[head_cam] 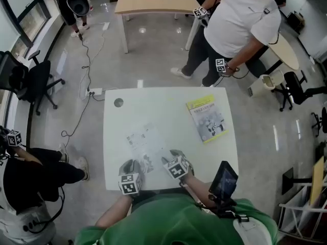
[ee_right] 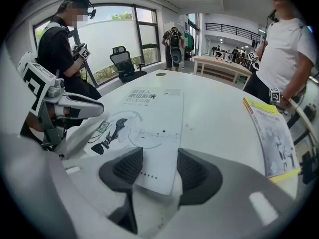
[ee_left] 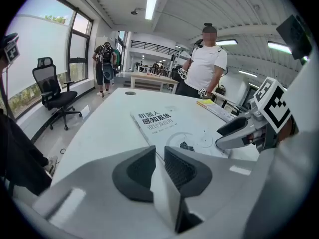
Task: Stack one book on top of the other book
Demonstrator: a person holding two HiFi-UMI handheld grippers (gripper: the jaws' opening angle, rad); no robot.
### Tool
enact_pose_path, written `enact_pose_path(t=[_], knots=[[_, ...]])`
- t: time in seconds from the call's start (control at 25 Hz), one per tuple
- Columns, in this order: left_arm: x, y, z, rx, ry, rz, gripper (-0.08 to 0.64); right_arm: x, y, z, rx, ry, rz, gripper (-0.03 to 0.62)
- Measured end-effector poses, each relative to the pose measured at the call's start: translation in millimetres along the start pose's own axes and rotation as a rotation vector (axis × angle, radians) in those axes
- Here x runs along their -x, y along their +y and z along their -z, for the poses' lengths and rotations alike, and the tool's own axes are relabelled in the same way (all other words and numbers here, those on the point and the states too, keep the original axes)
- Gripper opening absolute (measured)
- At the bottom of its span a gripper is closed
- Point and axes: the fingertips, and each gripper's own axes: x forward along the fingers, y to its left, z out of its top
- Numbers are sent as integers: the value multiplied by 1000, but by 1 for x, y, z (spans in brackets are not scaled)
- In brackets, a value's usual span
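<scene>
Both jaws hang loose at the near edge of the white book (head_cam: 145, 144), close by me: left gripper (ee_left: 159, 151) barely apart, right gripper (ee_right: 159, 153) wide, neither pinching. The yellow book (head_cam: 207, 117) waits off right, nearer my right gripper.

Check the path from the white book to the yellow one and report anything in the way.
Nothing visible: only bare table lies between the white book and the yellow book.

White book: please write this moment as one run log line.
white book flat, unstacked | yellow book apart from it | left claw narrowly open | right claw open, straddling white book corner
</scene>
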Motion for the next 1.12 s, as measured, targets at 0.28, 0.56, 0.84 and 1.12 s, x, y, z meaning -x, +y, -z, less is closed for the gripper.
enact_pose_path(t=[0.28, 0.56, 0.84, 1.12], knots=[[-14, -13, -12, 10, 7, 64, 119, 4, -9, -1, -17, -3, 20, 218], [-15, -13, -5, 59, 74, 100, 169, 6, -1, -4, -25, 3, 4, 218], [-18, -15, 7, 89, 114, 105, 175, 3, 4, 2, -23, 20, -19, 218], [-19, -12, 8, 169, 107, 93, 179, 1, 5, 4, -33, 18, -31, 218]])
